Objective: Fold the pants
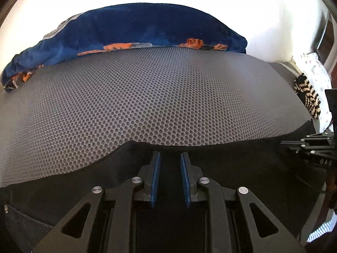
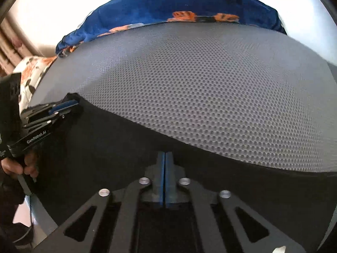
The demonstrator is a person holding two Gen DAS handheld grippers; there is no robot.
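Black pants (image 1: 242, 158) lie on the near part of a grey honeycomb mat (image 1: 137, 97). My left gripper (image 1: 170, 158) is open, its blue pads apart, right over the pants' far edge. In the right wrist view the pants (image 2: 109, 147) spread across the near left of the mat (image 2: 210, 88). My right gripper (image 2: 165, 155) is shut, pads together, on the pants' edge. The left gripper (image 2: 71, 103) shows at the left, at the pants' far corner. The right gripper (image 1: 294, 145) shows at the right edge of the left wrist view.
A blue blanket with orange patches (image 1: 147, 27) is bunched along the mat's far edge, also in the right wrist view (image 2: 179, 6). A black-and-cream striped cloth (image 1: 307, 92) lies at the right. A floral pillow (image 2: 31, 71) sits at the left.
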